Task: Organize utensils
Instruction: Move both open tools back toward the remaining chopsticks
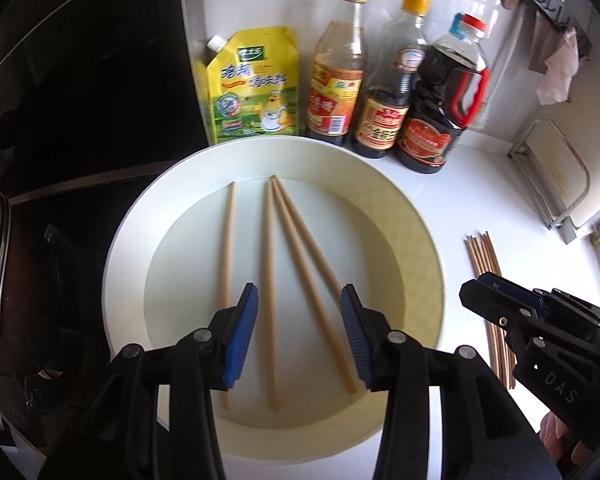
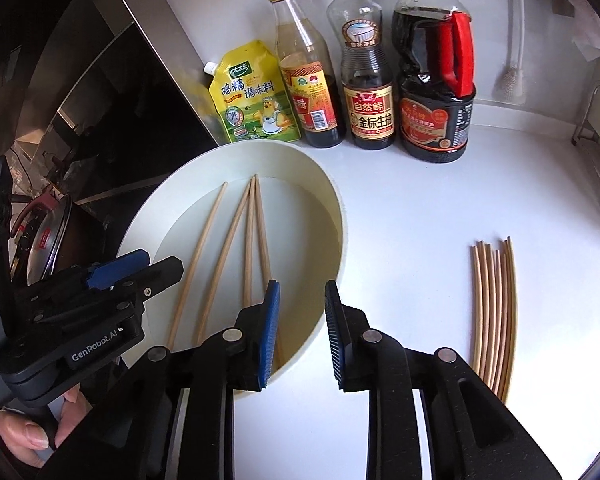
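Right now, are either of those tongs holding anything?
No. Both the left tongs and right tongs are open and empty; four chopsticks lie loose in the bowl.

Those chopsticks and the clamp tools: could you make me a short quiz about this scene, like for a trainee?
1. How many chopsticks lie in the white bowl?
2. True or false: the left gripper has its jaws closed on a chopstick.
3. Where is the bundle of chopsticks? A) in the bowl B) on the white counter, right of the bowl C) among the sauce bottles

Key:
1. Four, the chopsticks in the bowl lying loose, fanned apart.
2. False: its jaws are open above the bowl, holding nothing. The right gripper is open too.
3. B.
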A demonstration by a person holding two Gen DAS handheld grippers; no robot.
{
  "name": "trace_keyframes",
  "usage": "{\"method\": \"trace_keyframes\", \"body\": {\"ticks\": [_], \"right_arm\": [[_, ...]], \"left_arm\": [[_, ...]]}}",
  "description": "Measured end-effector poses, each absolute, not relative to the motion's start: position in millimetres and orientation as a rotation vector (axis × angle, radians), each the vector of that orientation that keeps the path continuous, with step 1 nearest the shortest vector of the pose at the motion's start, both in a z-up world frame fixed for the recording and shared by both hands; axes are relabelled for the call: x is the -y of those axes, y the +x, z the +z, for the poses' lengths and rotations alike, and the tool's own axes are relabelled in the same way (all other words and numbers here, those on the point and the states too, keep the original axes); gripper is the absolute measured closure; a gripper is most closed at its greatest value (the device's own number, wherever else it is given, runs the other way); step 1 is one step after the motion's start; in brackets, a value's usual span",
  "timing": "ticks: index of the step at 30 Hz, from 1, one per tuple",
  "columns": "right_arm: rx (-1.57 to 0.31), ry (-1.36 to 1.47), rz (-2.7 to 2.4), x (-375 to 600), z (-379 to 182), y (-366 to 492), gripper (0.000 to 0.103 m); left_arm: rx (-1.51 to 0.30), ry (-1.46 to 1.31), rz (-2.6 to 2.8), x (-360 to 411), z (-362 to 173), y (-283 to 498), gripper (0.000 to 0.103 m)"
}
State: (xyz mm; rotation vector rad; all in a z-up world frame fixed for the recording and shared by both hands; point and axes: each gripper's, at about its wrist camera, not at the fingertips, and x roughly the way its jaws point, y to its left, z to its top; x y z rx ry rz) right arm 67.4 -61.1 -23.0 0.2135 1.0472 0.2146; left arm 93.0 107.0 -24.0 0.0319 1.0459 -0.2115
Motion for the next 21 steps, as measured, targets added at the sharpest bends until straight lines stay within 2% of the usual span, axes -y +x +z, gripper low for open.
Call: {"method": "trace_keyframes", "body": {"ticks": [8, 21], "right_arm": [[-1.022, 0.244, 0.161, 97.6, -17.0, 47.4, 0.077], [-1.02, 0.27, 0.094, 156.0, -17.3, 15.7, 0.072]], "left_arm": [[-1.028, 0.066, -0.249, -75.6, -13.4, 76.8, 0.049], [-1.038, 0.08, -0.313, -21.4, -15.6, 52.2, 0.045]]}}
